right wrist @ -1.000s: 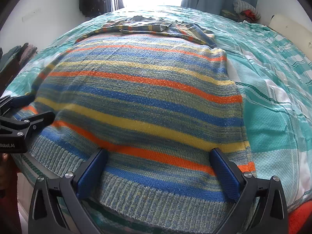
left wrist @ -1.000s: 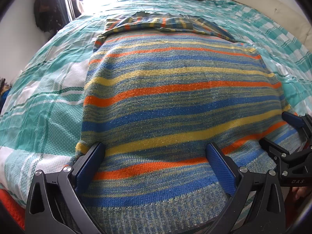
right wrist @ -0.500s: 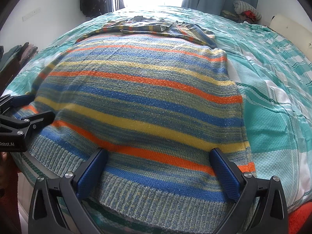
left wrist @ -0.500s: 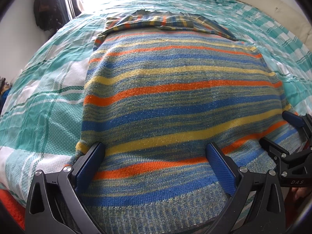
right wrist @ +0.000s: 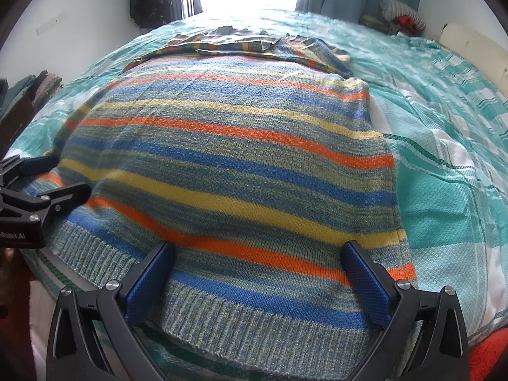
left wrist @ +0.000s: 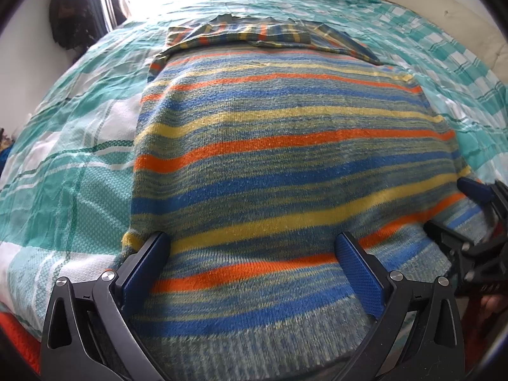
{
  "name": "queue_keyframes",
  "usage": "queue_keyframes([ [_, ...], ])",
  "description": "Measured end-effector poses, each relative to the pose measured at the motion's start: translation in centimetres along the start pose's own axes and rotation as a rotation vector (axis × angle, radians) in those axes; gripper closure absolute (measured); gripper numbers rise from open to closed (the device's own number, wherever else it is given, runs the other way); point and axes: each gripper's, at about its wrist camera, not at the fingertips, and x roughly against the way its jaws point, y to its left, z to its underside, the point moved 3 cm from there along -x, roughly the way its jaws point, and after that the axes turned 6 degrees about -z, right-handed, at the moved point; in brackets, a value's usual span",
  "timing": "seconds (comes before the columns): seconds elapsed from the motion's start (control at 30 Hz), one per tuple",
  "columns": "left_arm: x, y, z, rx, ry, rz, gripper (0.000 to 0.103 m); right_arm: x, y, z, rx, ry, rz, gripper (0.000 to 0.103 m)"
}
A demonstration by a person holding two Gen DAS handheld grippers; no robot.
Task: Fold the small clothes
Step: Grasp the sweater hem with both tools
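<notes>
A striped knit sweater (left wrist: 285, 158) in blue, orange, yellow and grey-green lies flat on the bed, hem toward me, sleeves folded across its far end (left wrist: 254, 35). My left gripper (left wrist: 254, 254) is open, its fingers spread over the hem's left part. My right gripper (right wrist: 260, 263) is open over the hem's right part, near the sweater's right edge. Each gripper also shows in the other's view: the right one at the right edge (left wrist: 457, 209), the left one at the left edge (right wrist: 54, 177). The sweater also fills the right wrist view (right wrist: 238, 146).
The bed has a teal and white checked cover (left wrist: 79, 165), also in the right wrist view (right wrist: 444, 158). Dark clothes hang by the bright window (left wrist: 66, 22). A pile of clothes (right wrist: 400, 16) lies at the far right. A cream headboard (left wrist: 444, 9) runs along the right.
Both grippers have stayed over the hem, still open. The view has shifted very slightly; the sweater lies as before.
</notes>
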Motion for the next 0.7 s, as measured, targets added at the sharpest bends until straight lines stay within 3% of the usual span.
queue_keyframes([
  [0.1, 1.9, 0.7, 0.7, -0.013, 0.048, 0.032, 0.001, 1.9, -1.2, -0.9, -0.051, 0.040, -0.056, 0.001],
  [0.2, 5.4, 2.8, 2.3, 0.008, 0.026, 0.032, 0.002, 5.9, -4.1, -0.9, -0.166, -0.030, -0.097, 0.001],
  [0.27, 7.3, 5.4, 2.9, 0.099, -0.001, 0.047, 0.001, 8.5, -7.2, -0.4, -0.270, -0.067, -0.129, 0.001],
  [0.33, 7.2, 7.2, 2.8, 0.176, 0.011, 0.092, 0.002, 9.3, -9.3, -0.1, -0.339, -0.061, -0.174, 0.001],
  [0.4, 6.2, 8.2, 2.7, 0.233, 0.049, 0.152, 0.002, 8.7, -11.4, 0.1, -0.422, -0.025, -0.280, 0.002],
  [0.47, 4.6, 7.8, 2.5, 0.227, 0.098, 0.194, 0.004, 7.8, -12.8, 0.4, -0.501, 0.007, -0.360, 0.004],
  [0.5, 4.1, 7.5, 2.5, 0.208, 0.110, 0.191, 0.008, 6.8, -13.3, 0.7, -0.534, 0.045, -0.394, 0.010],
  [0.53, 3.8, 6.9, 2.5, 0.181, 0.121, 0.180, 0.017, 5.9, -13.5, 0.9, -0.546, 0.094, -0.409, 0.017],
  [0.57, 3.8, 6.3, 2.7, 0.159, 0.126, 0.179, 0.022, 5.2, -13.2, 1.2, -0.539, 0.137, -0.429, 0.019],
  [0.67, 3.7, 5.2, 2.9, 0.110, 0.154, 0.188, 0.057, 4.2, -11.1, 1.4, -0.452, 0.213, -0.502, 0.028],
  [0.7, 3.5, 5.1, 2.9, 0.105, 0.179, 0.182, 0.088, 4.0, -10.6, 1.4, -0.423, 0.223, -0.488, 0.039],
])
